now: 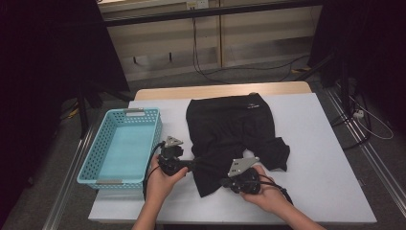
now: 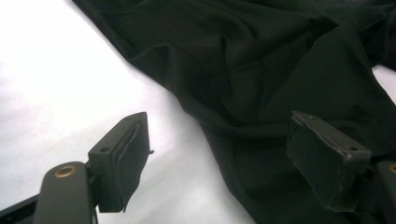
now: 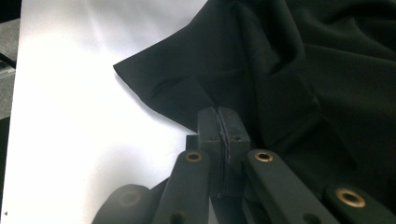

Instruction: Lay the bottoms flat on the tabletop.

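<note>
Right gripper (image 3: pixel 218 122) pinching soft black garment (image 1: pixel 230 129), perforated turquoise basket (image 1: pixel 91 163) beside

Both forearms come in low, the left gripper (image 2: pixel 217 154) with jaws spread wide and nothing pressed between its pads, the right gripper (image 3: pixel 218 122) with jaws clamped together, pads meeting flush.

my left gripper (image 1: pixel 187 164) and right gripper (image 1: pixel 225 182) are black, each topped by a grey three-cornered plate. brass rivets dot the arms. black cables trail back.
</note>
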### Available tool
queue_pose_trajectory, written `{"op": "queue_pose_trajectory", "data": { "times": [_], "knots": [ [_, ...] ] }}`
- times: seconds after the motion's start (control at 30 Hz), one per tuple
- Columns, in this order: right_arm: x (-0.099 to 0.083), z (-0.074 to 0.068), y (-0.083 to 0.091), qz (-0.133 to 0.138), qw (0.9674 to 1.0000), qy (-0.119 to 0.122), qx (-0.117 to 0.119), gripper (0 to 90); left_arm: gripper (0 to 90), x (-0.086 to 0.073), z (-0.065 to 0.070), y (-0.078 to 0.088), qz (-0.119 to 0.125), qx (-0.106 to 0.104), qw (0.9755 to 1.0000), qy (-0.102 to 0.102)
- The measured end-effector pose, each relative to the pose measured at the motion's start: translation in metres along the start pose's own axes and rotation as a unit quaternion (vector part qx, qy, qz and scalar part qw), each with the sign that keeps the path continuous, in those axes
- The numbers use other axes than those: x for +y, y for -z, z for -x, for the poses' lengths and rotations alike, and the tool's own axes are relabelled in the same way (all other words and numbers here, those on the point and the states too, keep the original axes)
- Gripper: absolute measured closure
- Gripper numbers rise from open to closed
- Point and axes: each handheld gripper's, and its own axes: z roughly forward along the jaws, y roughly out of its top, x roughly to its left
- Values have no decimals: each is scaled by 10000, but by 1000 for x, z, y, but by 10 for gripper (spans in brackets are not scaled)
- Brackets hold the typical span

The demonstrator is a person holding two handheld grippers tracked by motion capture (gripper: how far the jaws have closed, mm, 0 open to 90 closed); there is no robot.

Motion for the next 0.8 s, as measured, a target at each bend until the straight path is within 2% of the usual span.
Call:
{"op": "queue_pose_trajectory", "data": {
  "times": [0.07, 0.17, 0.33, 0.5, 0.6, 0.67, 0.7, 0.8],
  "knots": [
    [0, -1, 1, -6, 10000, -54, 25, 897, 209, 1, -1, 2, 18, 9, 10000, -5],
    [0, -4, 5, -102, 9995, -127, 280, 898, 200, 1, -2, 5, 55, 39, 10000, 24],
    [-2, -16, 11, -177, 9983, -46, 551, 898, 204, -2, -4, 3, 26, 158, 9999, 60],
    [-8, -24, 18, -249, 9968, -41, 761, 898, 254, -3, -3, 1, 7, 223, 9997, 39],
    [-10, -25, 22, -235, 9968, -38, 765, 897, 312, -5, -3, -4, -110, 244, 9996, 36],
    [-10, -23, 25, -161, 9975, -55, 683, 897, 345, -8, -4, -10, -194, 280, 9994, 88],
    [-10, -21, 27, -115, 9978, -105, 640, 897, 354, -8, -5, -12, -270, 233, 9993, 81],
    [-11, -17, 29, -86, 9982, -137, 584, 897, 408, -9, -4, -19, -221, 238, 9994, 86]
  ]
}}
